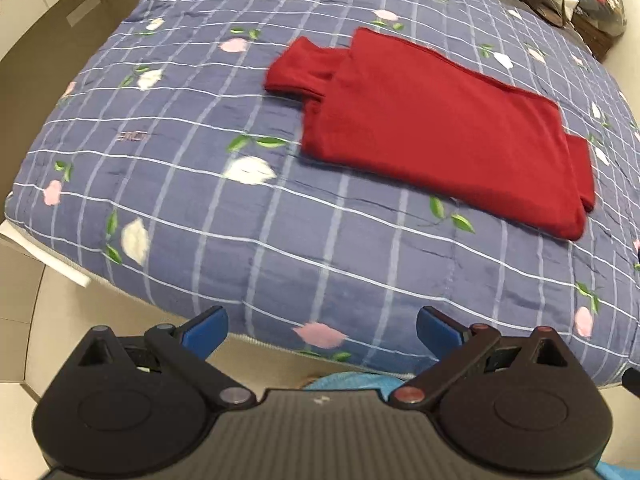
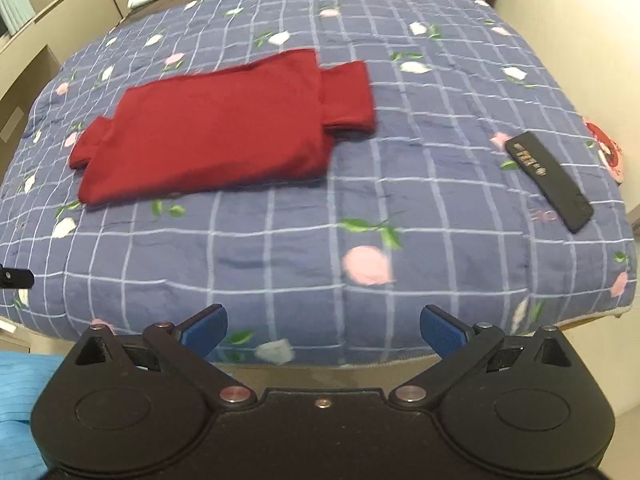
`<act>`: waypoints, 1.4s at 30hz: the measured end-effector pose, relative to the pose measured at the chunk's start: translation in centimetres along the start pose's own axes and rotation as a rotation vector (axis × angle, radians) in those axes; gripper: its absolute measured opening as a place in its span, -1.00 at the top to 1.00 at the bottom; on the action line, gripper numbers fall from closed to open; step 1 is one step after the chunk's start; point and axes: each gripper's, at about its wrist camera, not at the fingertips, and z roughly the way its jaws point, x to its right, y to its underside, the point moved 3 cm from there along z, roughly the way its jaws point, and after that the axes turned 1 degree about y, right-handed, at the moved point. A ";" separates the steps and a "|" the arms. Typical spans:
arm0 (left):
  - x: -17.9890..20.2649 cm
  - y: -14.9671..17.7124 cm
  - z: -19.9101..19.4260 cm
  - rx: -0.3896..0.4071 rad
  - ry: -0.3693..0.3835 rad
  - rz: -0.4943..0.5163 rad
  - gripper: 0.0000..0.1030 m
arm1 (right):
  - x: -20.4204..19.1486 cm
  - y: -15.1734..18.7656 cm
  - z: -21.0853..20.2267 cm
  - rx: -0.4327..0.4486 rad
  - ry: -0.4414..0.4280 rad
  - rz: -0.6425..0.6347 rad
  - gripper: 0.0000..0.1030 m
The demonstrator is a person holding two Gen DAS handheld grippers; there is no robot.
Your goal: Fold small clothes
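- While both grippers are hanging back at the near edge of the bed, the red garment (image 1: 436, 132) is lying flat near the middle of the blue checked floral quilt (image 1: 248, 240), well apart from either tool.
- Left gripper (image 1: 322, 332) is standing with its blue-padded fingers (image 1: 206, 330) spread wide and holding nothing; the quilt is showing in the gap.
- Right gripper (image 2: 323, 332) is likewise standing apart and empty, its fingers (image 2: 440, 332) hovering over the quilt's near border.
- Red garment (image 2: 224, 128) is already showing a roughly rectangular body, with a narrow doubled part projecting at each short end; whether these are sleeves, a collar or a hem cannot be told.
- Judging by its drape, the fabric is looking soft, light and limp, probably a thin knit. It is likely sagging when lifted and is unlikely to be slipping from the pads.
- Recommended hold: pinching both layers at two corners of one short end, one gripper per corner, so the layers are travelling together.
- Risk: a single-layer pinch is liable to be undoing the existing folds.
- Black remote control (image 2: 548, 180) is lying on the quilt to the right, well apart from the garment.
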 end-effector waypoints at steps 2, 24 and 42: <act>2.0 0.5 0.1 -0.009 0.002 0.030 -0.99 | 1.6 -0.4 0.0 -0.001 -0.001 0.004 -0.99; 4.6 3.1 -1.3 -0.057 -0.118 -0.185 -0.99 | 4.1 -3.9 4.7 -0.120 -0.112 -0.211 -0.99; -0.9 -7.7 8.8 -0.184 -0.057 -0.131 -0.99 | -3.7 -8.6 10.9 -0.288 -0.016 -0.161 -0.99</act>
